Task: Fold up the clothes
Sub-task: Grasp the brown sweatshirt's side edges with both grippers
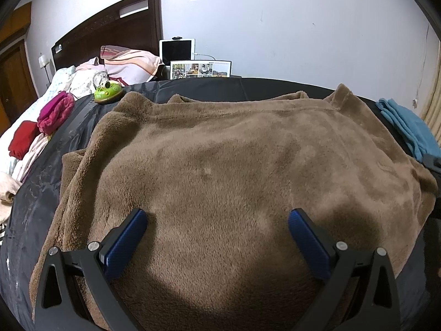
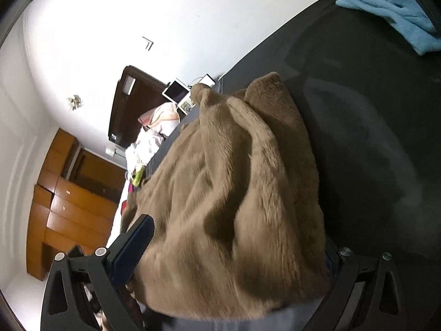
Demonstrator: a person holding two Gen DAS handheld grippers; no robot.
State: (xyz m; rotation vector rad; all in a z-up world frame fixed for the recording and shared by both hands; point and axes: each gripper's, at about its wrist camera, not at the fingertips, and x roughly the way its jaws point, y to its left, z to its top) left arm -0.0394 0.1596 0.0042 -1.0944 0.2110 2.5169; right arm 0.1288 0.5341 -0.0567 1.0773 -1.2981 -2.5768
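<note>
Your left tongs (image 1: 217, 220) are hovering wide over the brown fleece garment (image 1: 234, 165); whether the right tongs (image 2: 237, 248) are gripping it, I cannot tell. It is looking thick, soft, floppy: pinch a doubled edge.

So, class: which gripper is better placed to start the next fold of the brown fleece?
Probably the right. The right gripper already has the fleece bunched between its wide-set fingers, near an edge. The left gripper is open over the flat middle, gripping nothing.
</note>
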